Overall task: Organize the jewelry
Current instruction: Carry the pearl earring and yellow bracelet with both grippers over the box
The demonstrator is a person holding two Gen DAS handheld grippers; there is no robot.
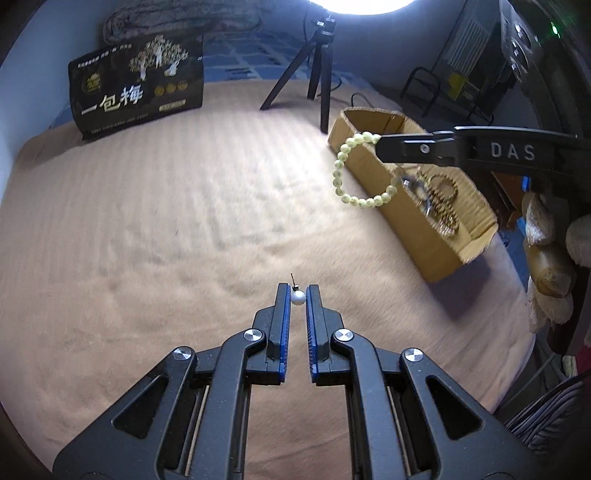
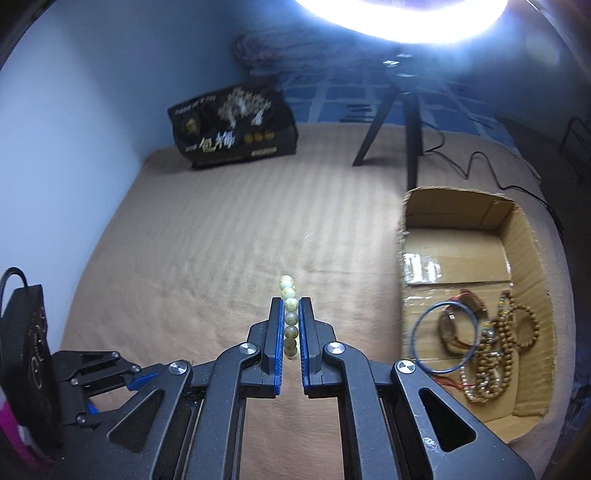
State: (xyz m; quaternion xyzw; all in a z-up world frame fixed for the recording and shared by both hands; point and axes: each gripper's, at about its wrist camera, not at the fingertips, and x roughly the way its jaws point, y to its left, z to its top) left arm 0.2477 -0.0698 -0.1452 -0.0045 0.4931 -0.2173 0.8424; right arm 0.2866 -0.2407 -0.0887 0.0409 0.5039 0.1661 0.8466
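Left tongs: clamping a pearl earring.
Right tongs: gripping a pale bead bracelet.
Done: several bracelets lying in the cardboard box right of the tongs.
Left: boxing both.

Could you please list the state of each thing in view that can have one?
Left gripper: jaws shut on pearl earring, off the blanket.
Right gripper: jaws shut on pale bead bracelet, which hangs.
Cardboard box: open, jewelry inside.
Ring light: on.
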